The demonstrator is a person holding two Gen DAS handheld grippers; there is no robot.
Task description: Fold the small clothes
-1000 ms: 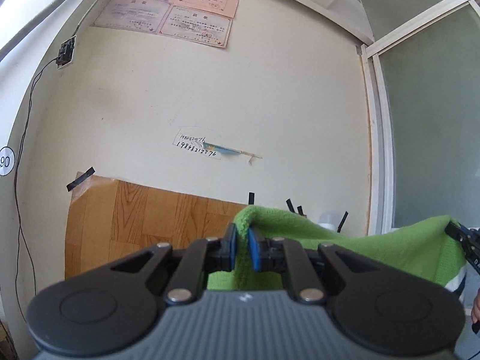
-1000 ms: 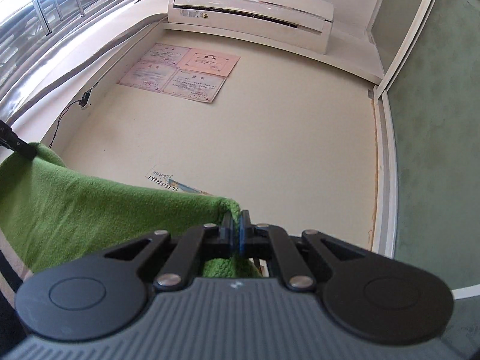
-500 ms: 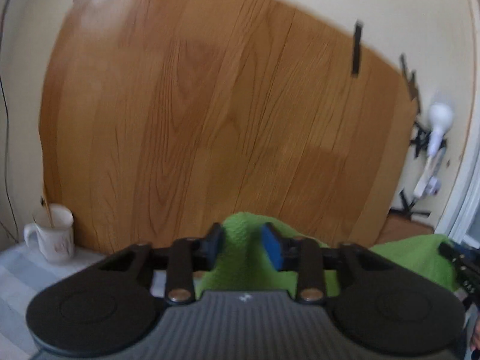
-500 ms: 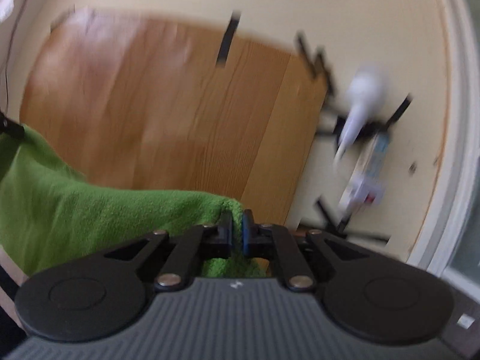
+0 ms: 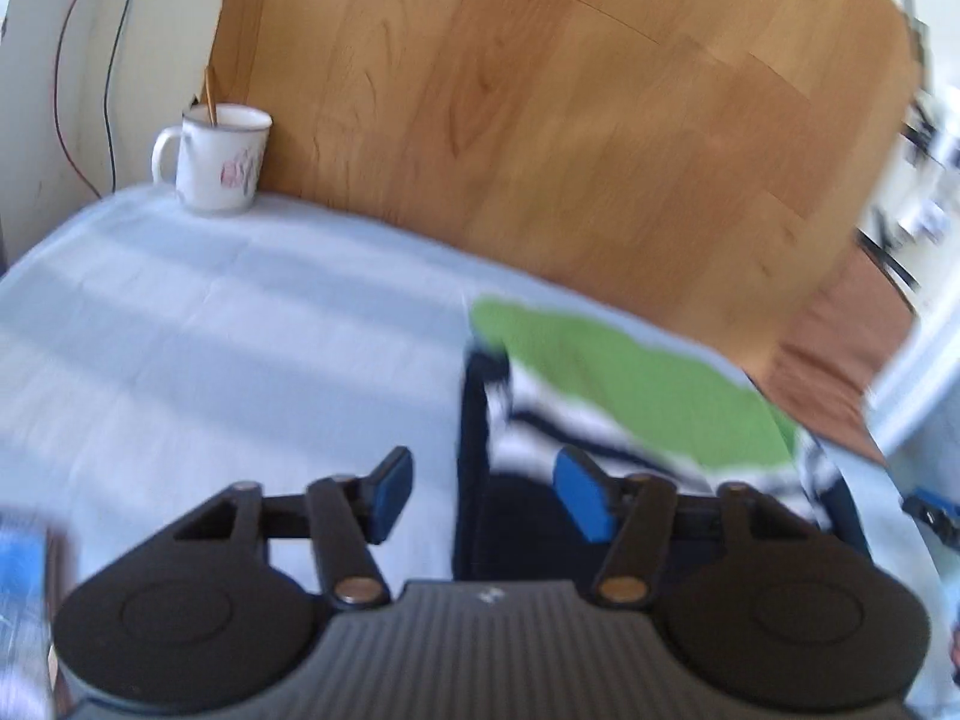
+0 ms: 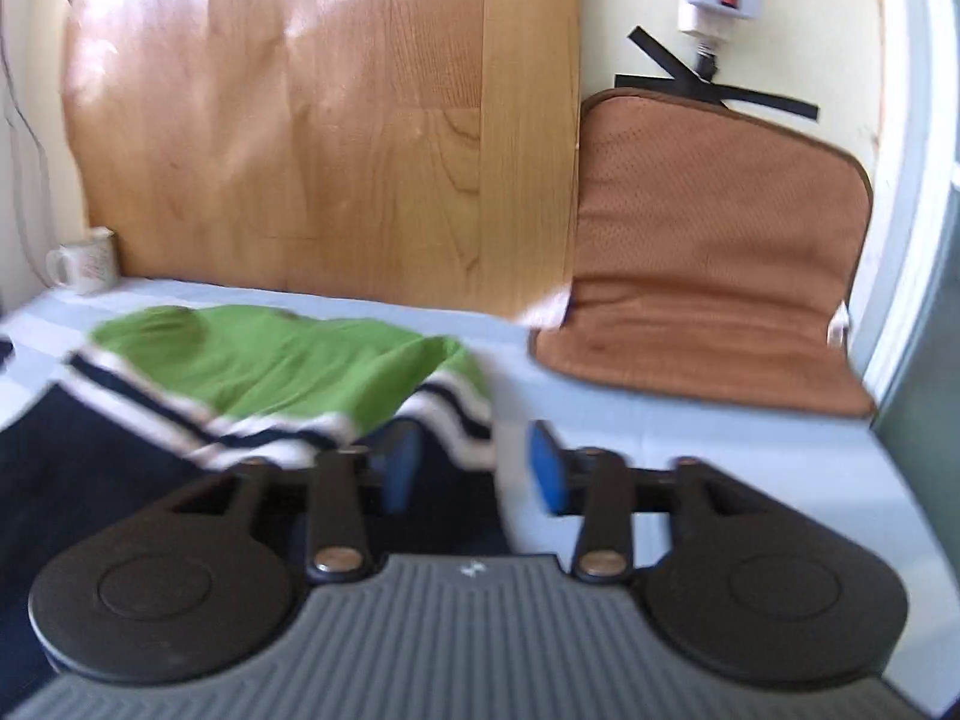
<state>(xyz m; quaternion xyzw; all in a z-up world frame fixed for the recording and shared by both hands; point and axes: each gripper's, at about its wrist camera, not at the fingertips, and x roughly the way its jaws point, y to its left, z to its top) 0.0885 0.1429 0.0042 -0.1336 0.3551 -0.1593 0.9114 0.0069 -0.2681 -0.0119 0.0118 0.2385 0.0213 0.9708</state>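
1. Garment: a small green, white-and-navy striped piece with a navy lower part. It lies on the pale blue cloth-covered tabletop, toward its right half in the left wrist view, with the green part folded over toward the far side. The frames are blurred, so edge alignment cannot be confirmed.

2. Left hand-held gripper: jaws have just been opening and now stand apart, released. The near left navy edge of the garment lies below and between the pads, but nothing is pinched.

3. Right hand-held gripper: jaws have likewise just been opening and are released. The striped right corner of the garment sits in the gap, not pressed by either pad.

4. Risk, judged: the dropped green layer shows a rumple in the right wrist view. If left unsmoothed, the next fold would likely lock in the crease and come out lopsided.

5. Risk, judged: a re-grasp made from this position may catch only the top layer, or the tabletop cloth with it, dragging the lot out of square.

6. Risk, judged: loose fabric between the open pads could snag as the hand-held grippers pull away, undoing the fold.

7. Surroundings: a white mug at the far left and a brown cushion at the right stand well apart from the garment; low hazard.
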